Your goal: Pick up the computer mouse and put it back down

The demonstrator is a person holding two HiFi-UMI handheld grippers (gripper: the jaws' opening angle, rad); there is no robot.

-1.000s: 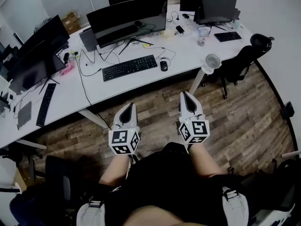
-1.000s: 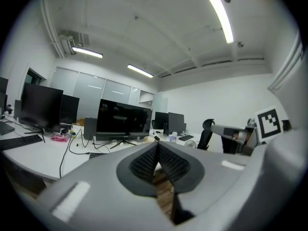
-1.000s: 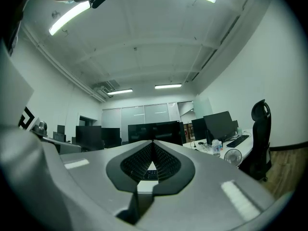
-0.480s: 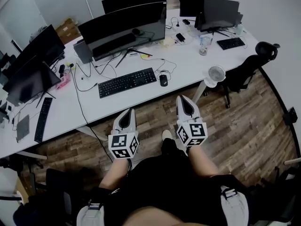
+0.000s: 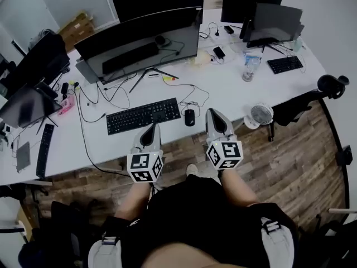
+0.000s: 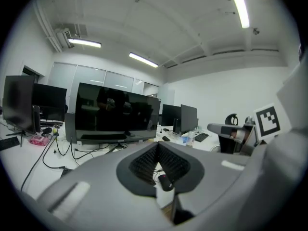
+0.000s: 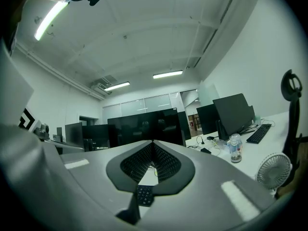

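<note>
A black computer mouse (image 5: 189, 116) lies on the white desk (image 5: 234, 91), just right of a black keyboard (image 5: 143, 115). Both grippers hang in front of the desk's near edge, apart from the mouse. My left gripper (image 5: 152, 129) is below the keyboard's right end, jaws shut and empty. My right gripper (image 5: 214, 115) sits a little right of the mouse, also shut and empty. In the left gripper view the mouse (image 6: 166, 182) shows under the closed left gripper (image 6: 157, 145). In the right gripper view the keyboard (image 7: 143, 195) shows beneath the closed right gripper (image 7: 152, 142).
A wide curved monitor (image 5: 139, 38) stands behind the keyboard, with loose cables around its foot. A water bottle (image 5: 250, 67), a second keyboard (image 5: 285, 64) and more monitors (image 5: 262, 15) are to the right. A small white fan (image 5: 260, 115) and a black chair (image 5: 329, 88) stand at the desk's right end.
Both grippers have travelled forward together toward the desk. The desk edge, keyboard and mouse now lie right in front of the jaw tips. Both pairs of jaws stayed shut.
</note>
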